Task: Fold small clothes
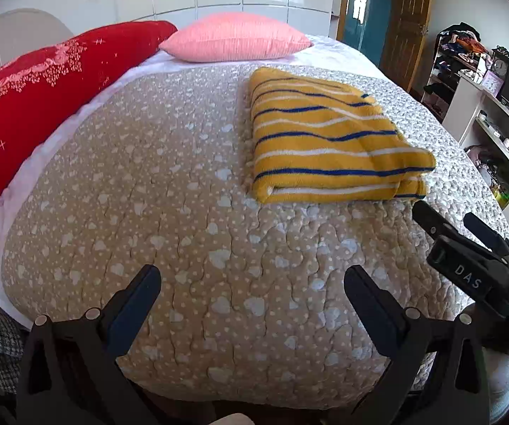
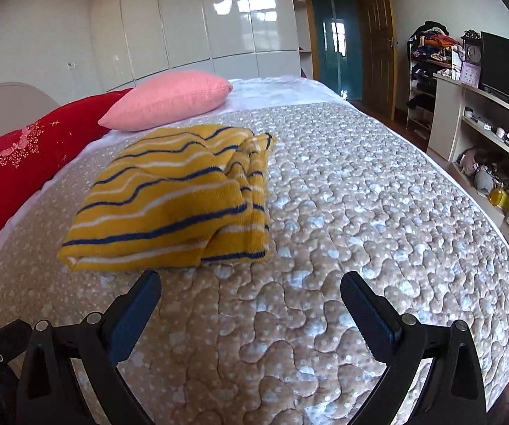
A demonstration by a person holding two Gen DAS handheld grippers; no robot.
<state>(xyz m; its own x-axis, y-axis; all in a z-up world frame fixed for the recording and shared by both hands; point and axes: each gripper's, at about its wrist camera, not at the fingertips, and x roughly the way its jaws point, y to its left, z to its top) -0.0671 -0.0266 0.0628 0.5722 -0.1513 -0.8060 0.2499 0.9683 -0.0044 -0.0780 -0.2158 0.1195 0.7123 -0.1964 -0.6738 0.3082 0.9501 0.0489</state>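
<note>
left wrist view: the left hand-held gripper hangs low over the near part of the bed, its jaws spread wide with nothing between them. the yellow striped garment lies ahead and to the right on the beige quilted cover, folded into a thick rectangle with stacked edges showing along its near side; it rests flat, well apart from the fingers. the right hand-held gripper enters at the right edge, near the garment's near right corner but apparently not touching it. a red pillow and a pink pillow sit toward the head of the bed, clear of the working area. right wrist view: the right hand-held gripper is likewise wide and empty above the quilt. the yellow striped garment lies ahead and to the left, just beyond the left finger; its right side looks bunched and less even than the left. the folded state suggests the task is far along, with both tools held apart to leave the cloth undisturbed, perhaps before a final tidy of the rumpled edge.
</note>
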